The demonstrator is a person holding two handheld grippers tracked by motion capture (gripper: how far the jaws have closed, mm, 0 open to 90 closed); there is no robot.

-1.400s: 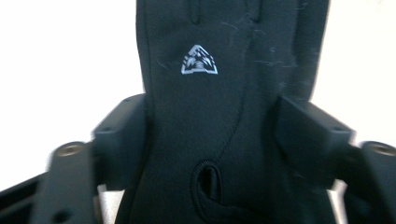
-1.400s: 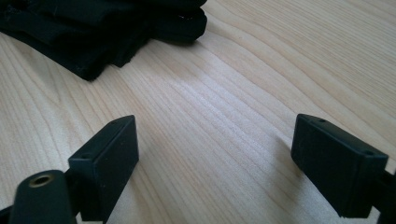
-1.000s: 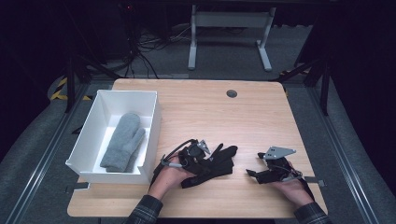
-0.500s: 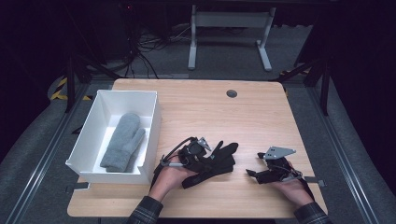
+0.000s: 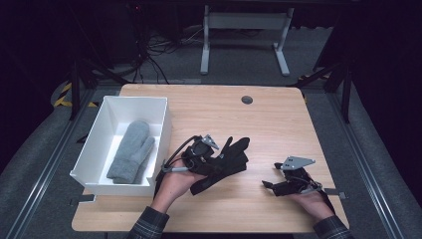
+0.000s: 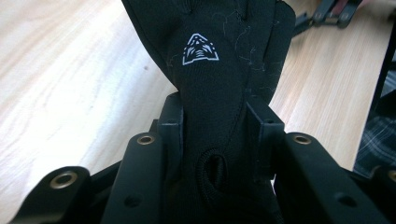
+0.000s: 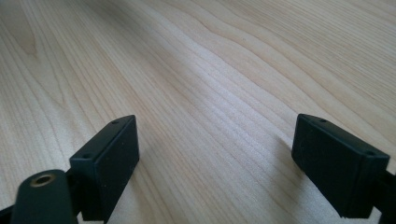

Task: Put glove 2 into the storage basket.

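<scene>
The tabletop point(image 5: 259, 119) is light wood, with a small dark round grommet point(image 5: 247, 100) near the middle of its far edge. A white box point(image 5: 161, 129) sits along the left edge, running from about mid-depth toward the near-left corner. Inside it a grey mitten point(image 5: 130, 152) lies flat, cuff toward the near end of the box.

Just right of the box, toward the near edge, the left hand point(image 5: 175, 183) holds the left gripper point(image 5: 211, 158) over a black glove point(image 5: 234, 157). The glove's fingers spread toward the far right, and its cuff end lies toward the near edge. In the left gripper view the 2 jaws stand close on either side of a bunched fold of the glove point(image 6: 219, 84), pinching the fabric between them; a white triangular logo point(image 6: 199, 49) shows on the glove just beyond the jaws, and a small loop of the fabric sits between them lower down.

Near the near-right corner, the right hand point(image 5: 311, 201) holds the right gripper point(image 5: 268, 185) low over bare wood, well apart from the glove, with its jaws pointing left. In the right gripper view the 2 jaws stand wide apart with nothing but tabletop point(image 7: 210, 84) between them. A checked sleeve point(image 5: 149, 226) shows at the near edge on the left forearm.
</scene>
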